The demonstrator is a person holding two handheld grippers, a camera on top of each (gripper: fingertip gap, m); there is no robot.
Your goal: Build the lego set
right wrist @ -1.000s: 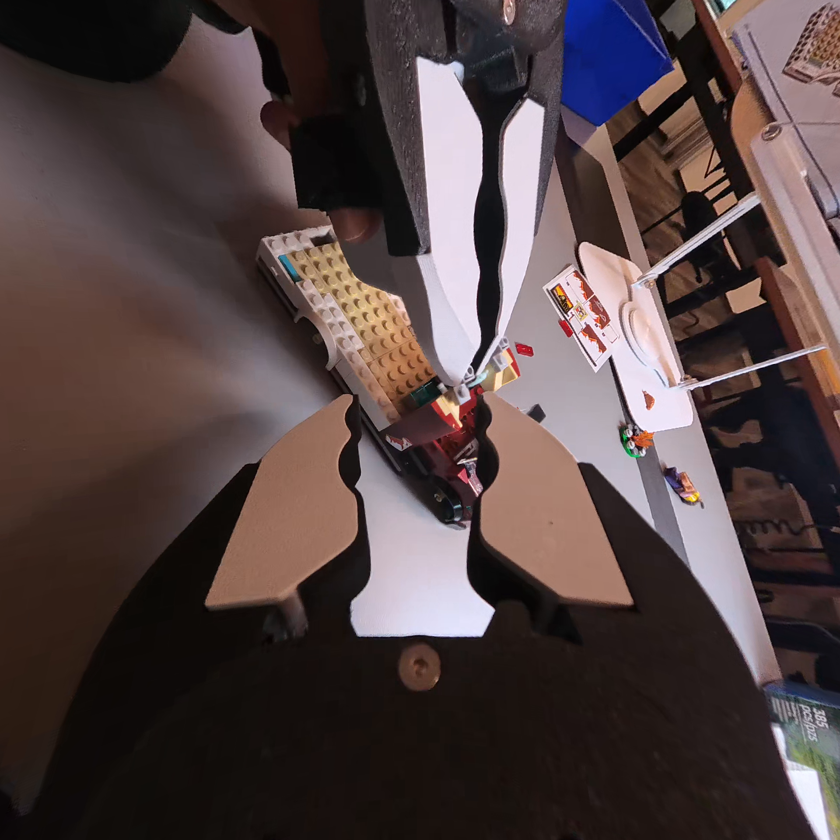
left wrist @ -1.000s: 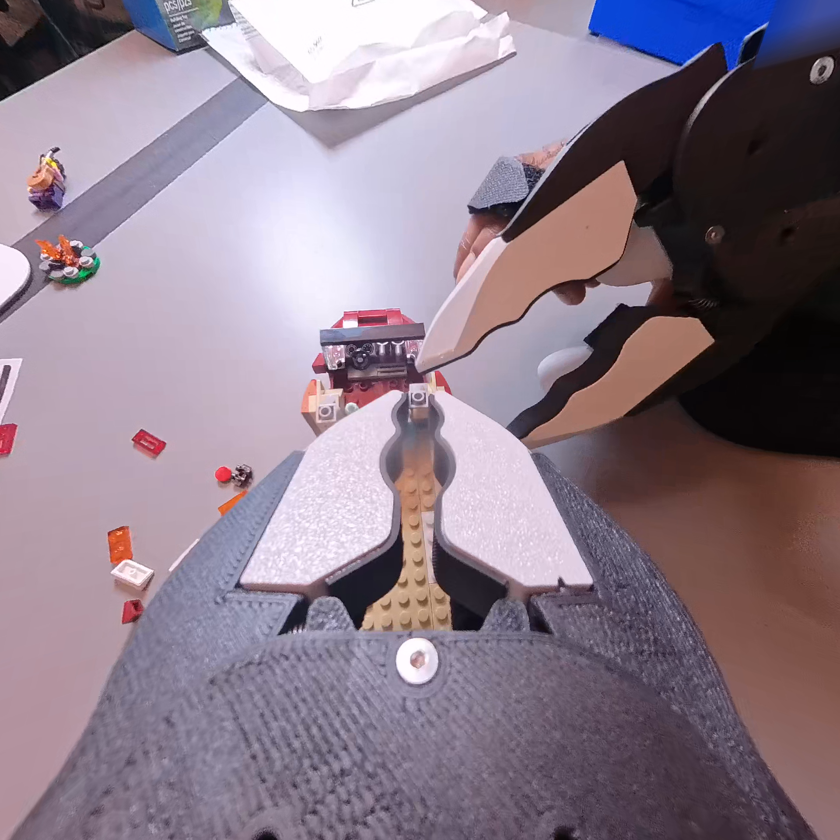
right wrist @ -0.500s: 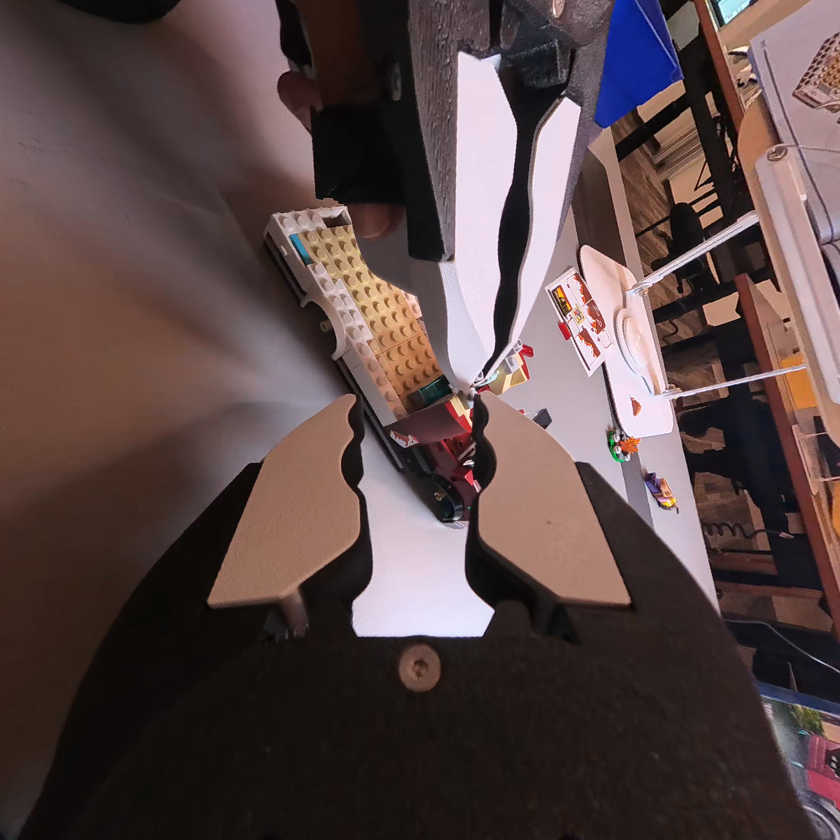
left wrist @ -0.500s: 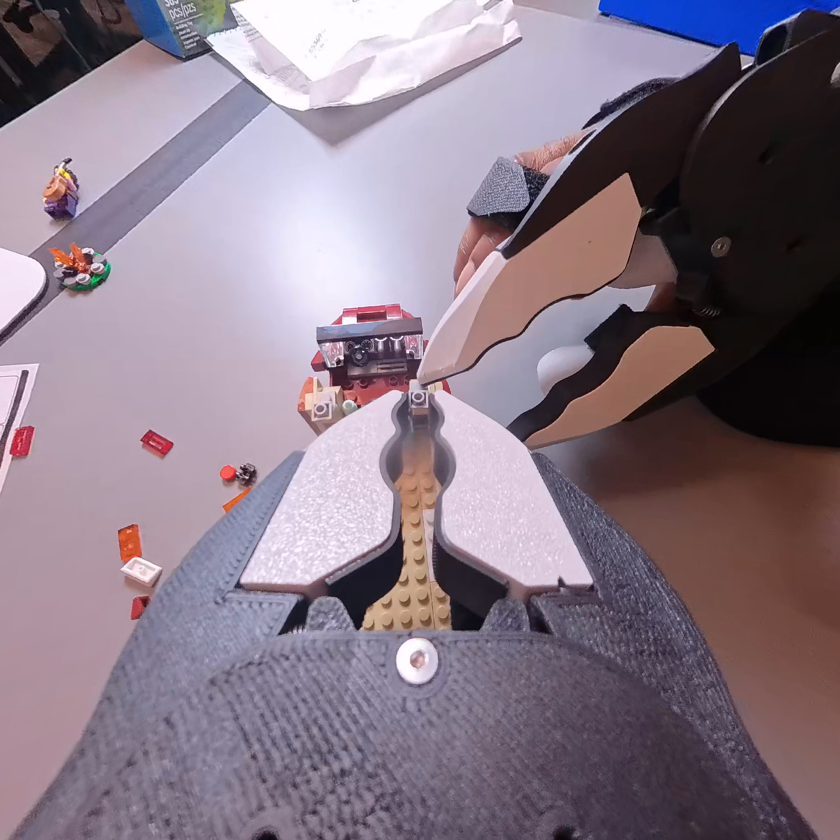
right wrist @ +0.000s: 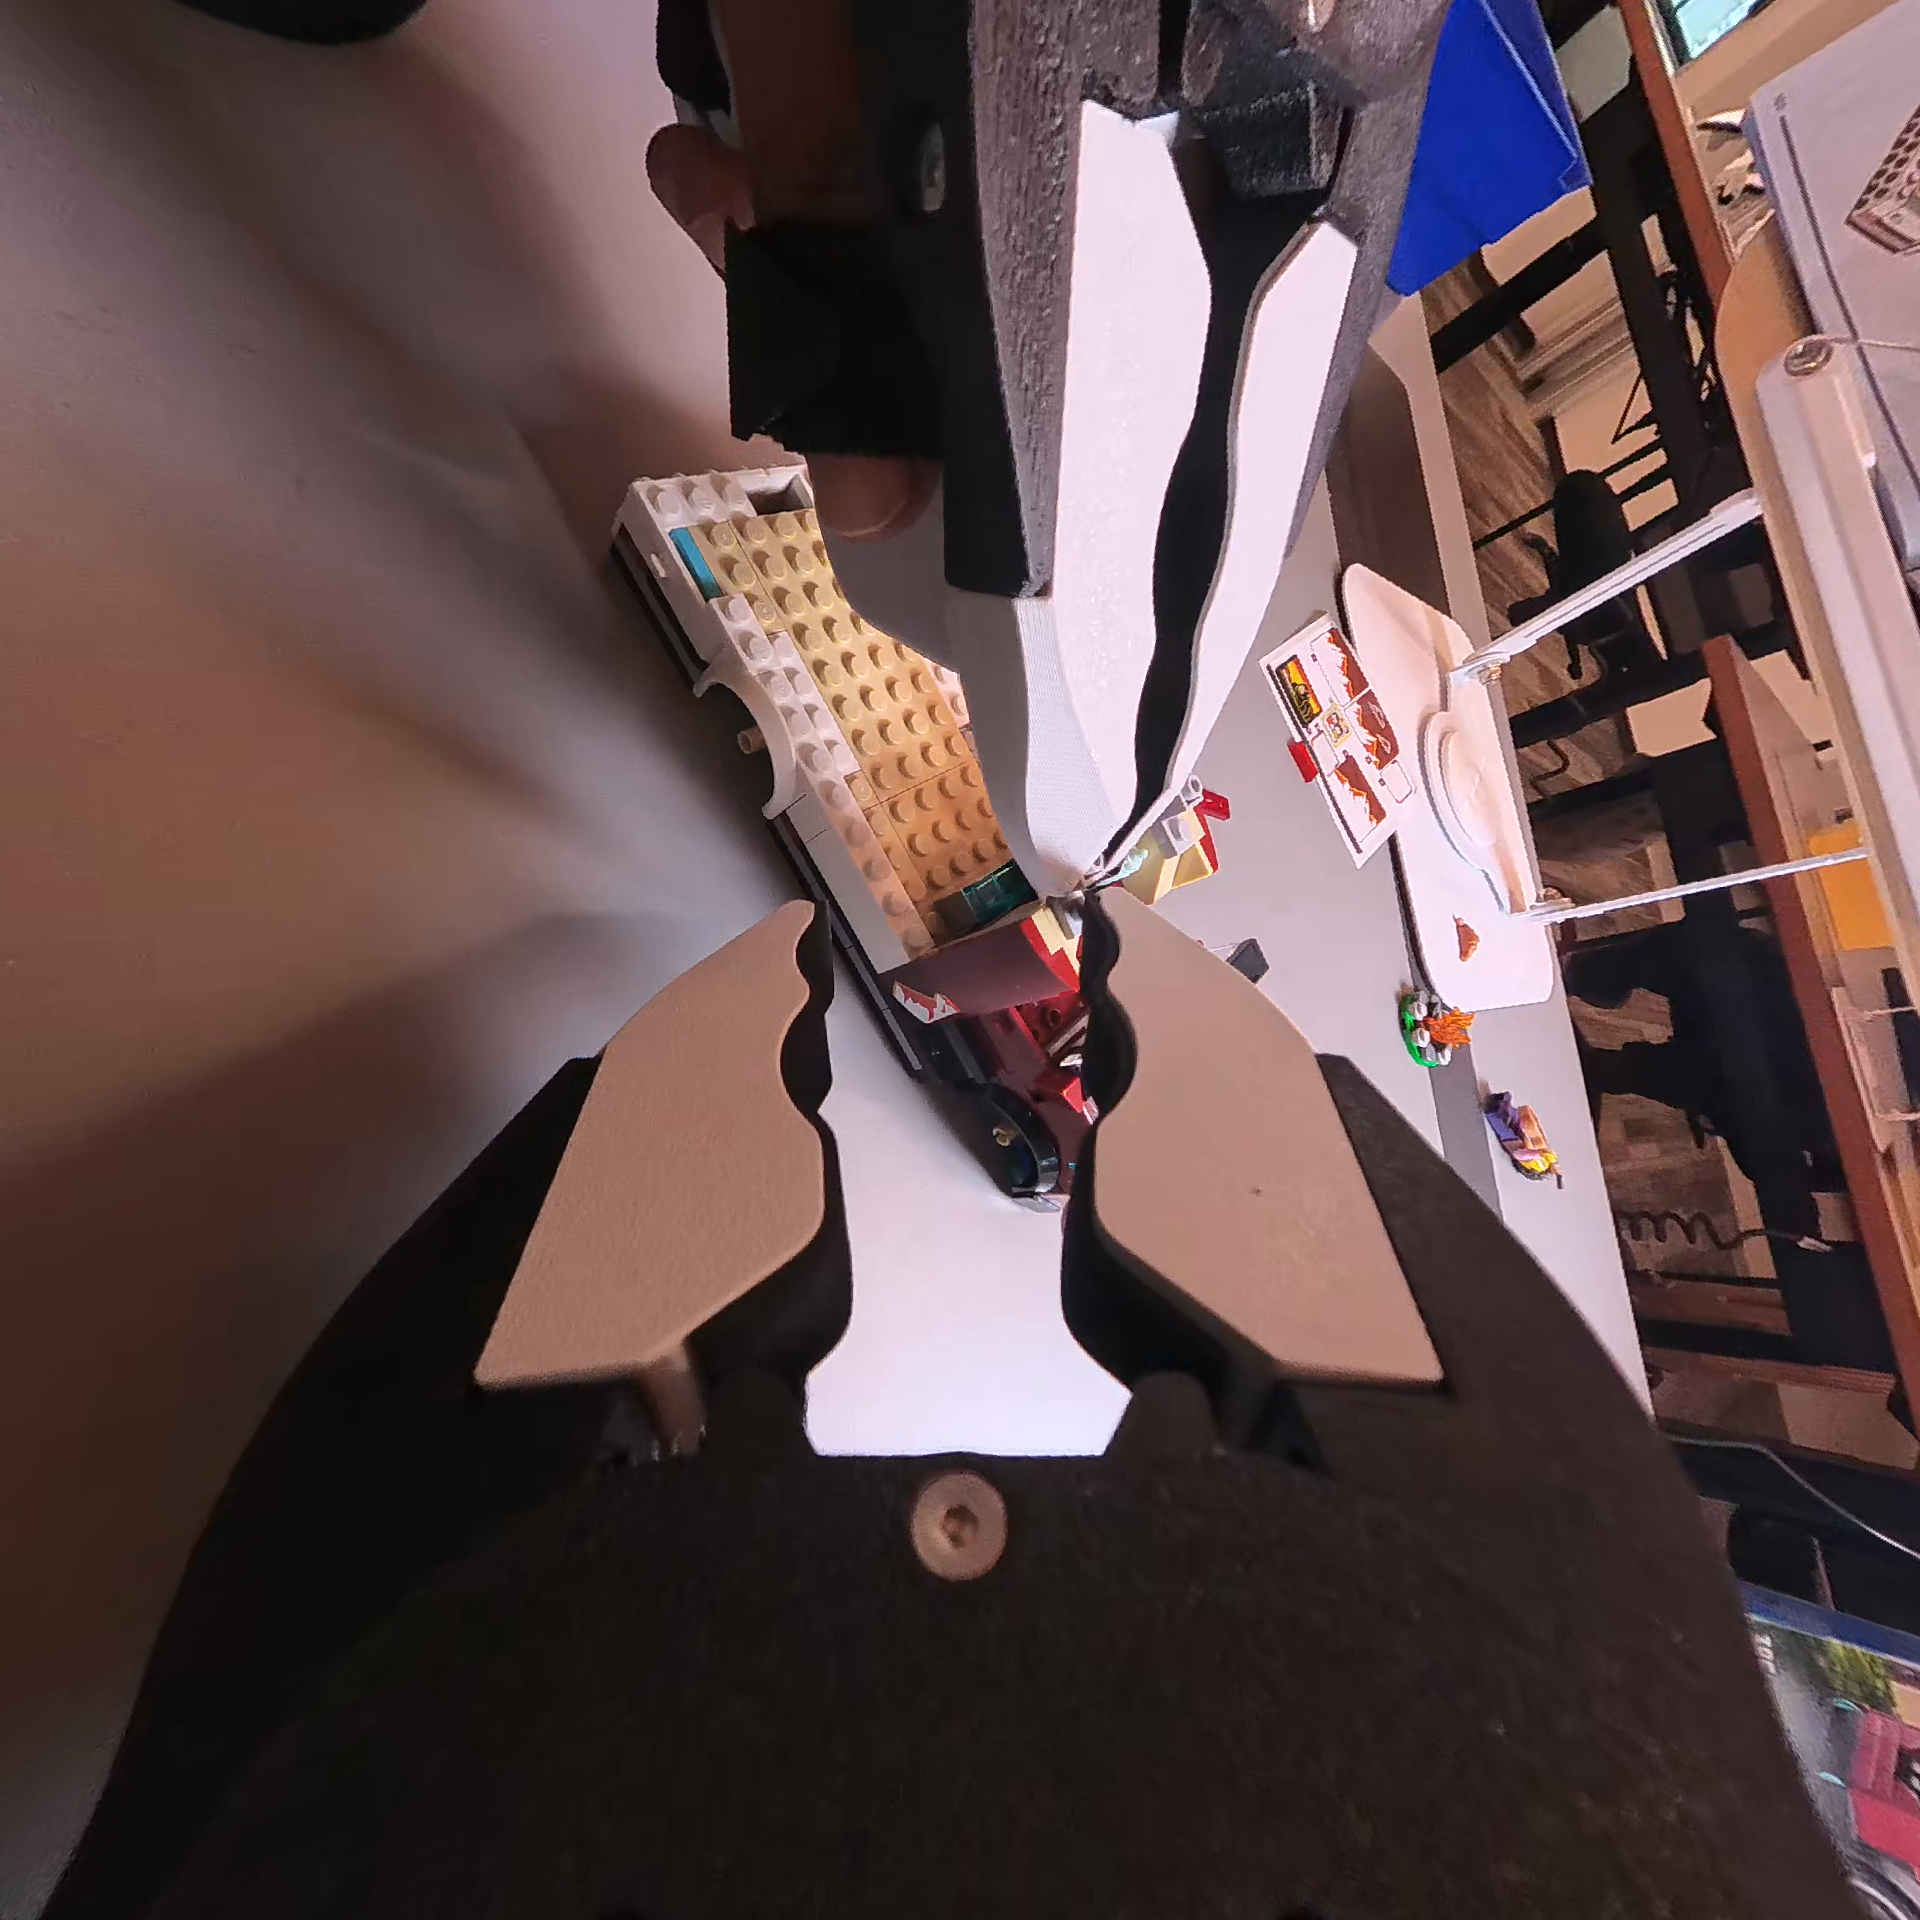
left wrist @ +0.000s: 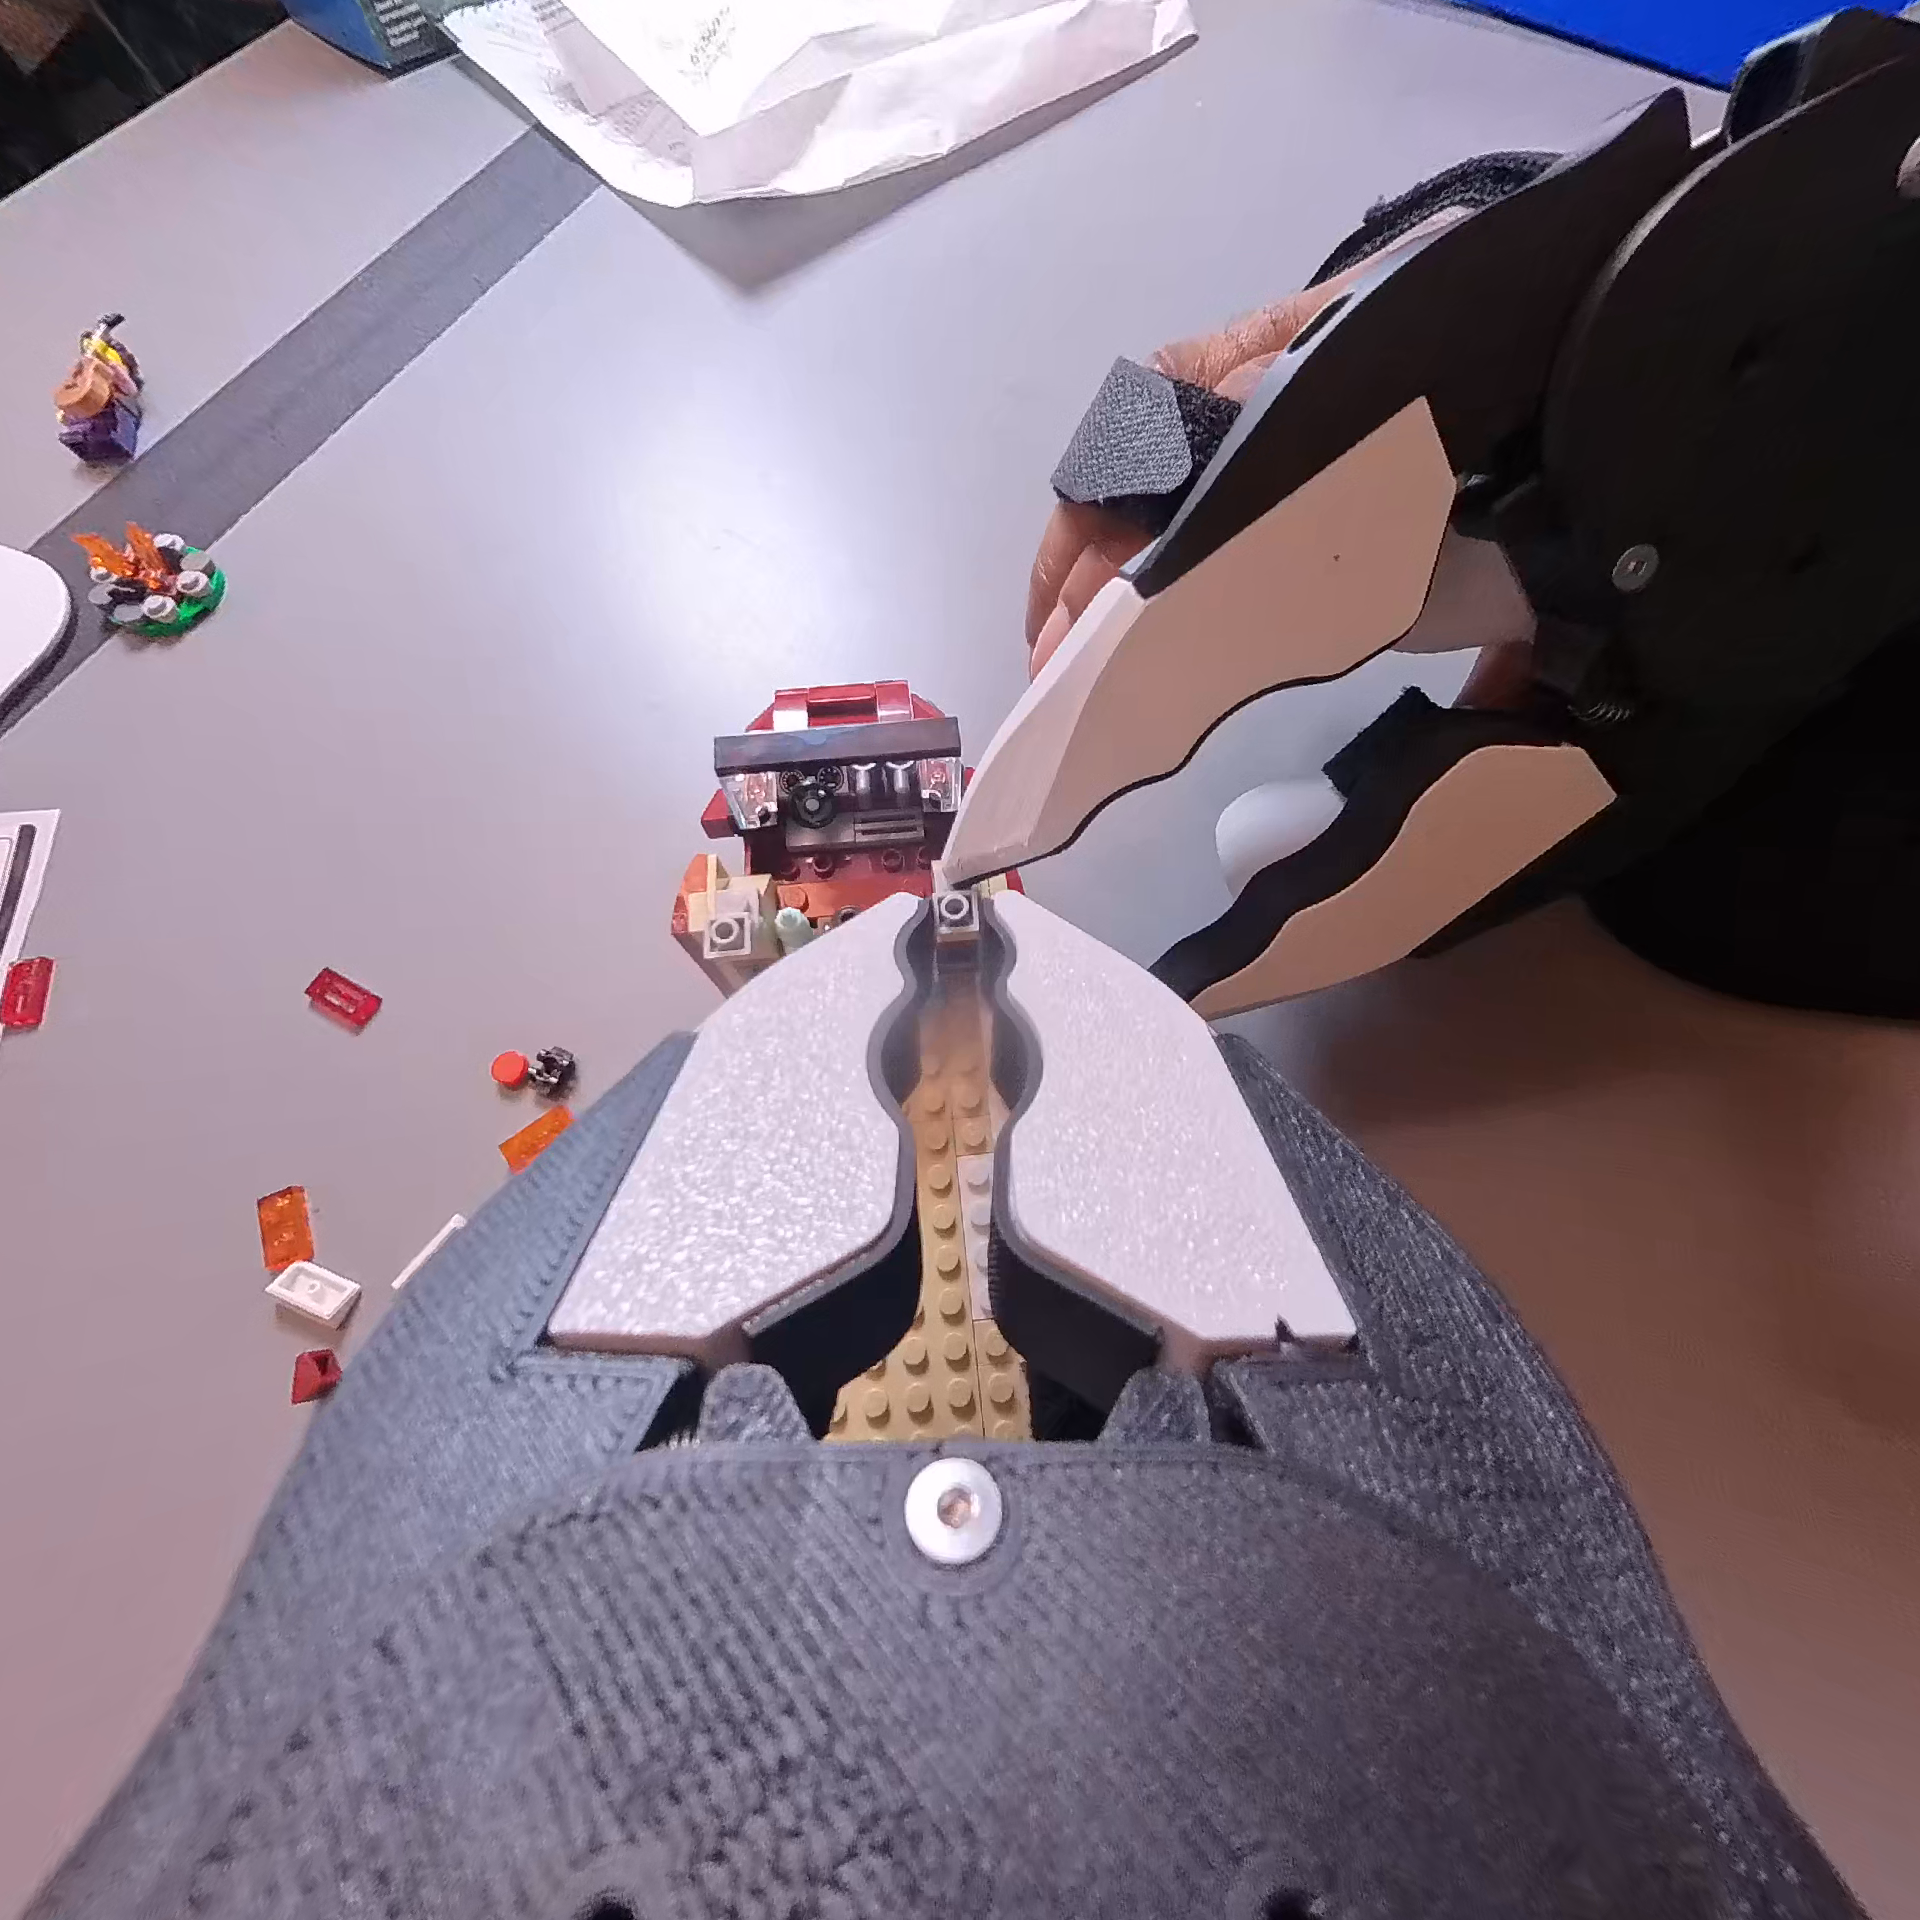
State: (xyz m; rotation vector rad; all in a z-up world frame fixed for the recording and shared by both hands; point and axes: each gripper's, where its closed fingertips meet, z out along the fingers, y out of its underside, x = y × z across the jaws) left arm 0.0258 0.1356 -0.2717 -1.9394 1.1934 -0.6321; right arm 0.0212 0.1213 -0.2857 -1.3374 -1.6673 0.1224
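Observation:
The lego vehicle has a tan studded deck (right wrist: 883, 748) and a dark red cab (left wrist: 842, 800), and it rests on the grey table. My left gripper (left wrist: 954, 920) hovers over the deck and is shut on a small grey one-stud piece (left wrist: 954, 912) at its tips, just behind the cab. It comes in from the top of the right wrist view (right wrist: 1081, 883). My right gripper (right wrist: 951, 920) is open and empty, straddling the cab. In the left wrist view its upper fingertip (left wrist: 977, 857) touches the grey piece from the right.
Loose small pieces lie left of the vehicle: a red tile (left wrist: 343, 1000), an orange tile (left wrist: 284, 1226) and a white tile (left wrist: 312, 1294). A campfire build (left wrist: 156, 582), a minifigure (left wrist: 99, 400) and a white paper bag (left wrist: 831, 73) lie farther off. A sticker sheet (right wrist: 1340, 748) lies beside a white stand base (right wrist: 1475, 790). Only a small space, under 4 cm, lies between the two pairs of fingers. The red tile (left wrist: 343, 1000) is about 15 cm from both grippers' fingertips.
Almost nothing has changed. The right gripper has crept slightly closer to the left gripper's tips. Both grips are unchanged and the vehicle has not moved.

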